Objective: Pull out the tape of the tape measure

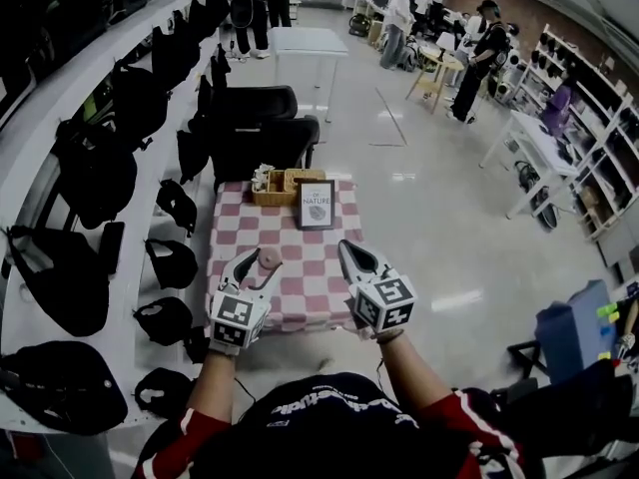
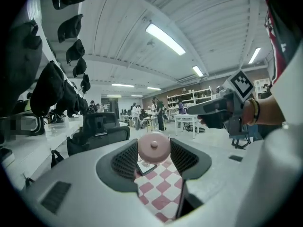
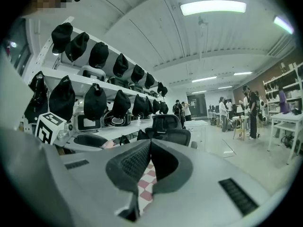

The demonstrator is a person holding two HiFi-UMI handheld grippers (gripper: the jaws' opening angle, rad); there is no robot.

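The left tool (image 1: 254, 265) squeezes the round pink tape measure (image 1: 268, 258) between its tips, over the tabletop (image 1: 310, 289), so it stays still. Just to its right, the right tool (image 1: 348, 251) is closed and empty, probably waiting to grab the tape's end.

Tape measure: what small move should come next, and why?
Probably open the right gripper and bring it to the tape measure. The left gripper already clamps its pink case, but the right one's jaws are shut on nothing, off to the side, so nothing grips the tape yet.
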